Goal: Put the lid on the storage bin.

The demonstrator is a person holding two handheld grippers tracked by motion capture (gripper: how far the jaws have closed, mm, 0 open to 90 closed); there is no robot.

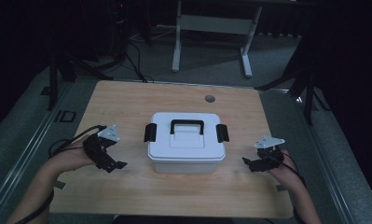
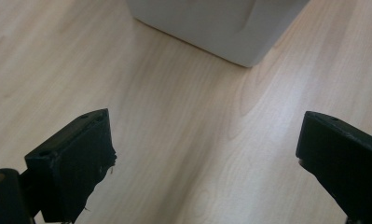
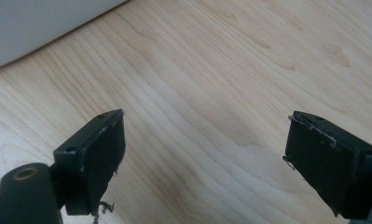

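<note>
Inspection found a white lidded box (image 1: 186, 142) standing near the middle of the wooden table (image 1: 127, 196), somewhat toward the near edge. It appeared to be rigid moulded plastic with smooth, likely slippery walls; weight could not be judged, contents unseen. Lid was held by a black latch on each end (image 1: 150, 132) (image 1: 222, 133), with a black carry handle (image 1: 187, 126) lying on top; the latches and handle looked the soundest holds. The left gripper (image 1: 110, 161) stood apart from the box's left side, jaws wide apart, holding nothing. The right gripper (image 1: 257, 163) stood apart near the right edge, jaws likewise spread and empty
</note>
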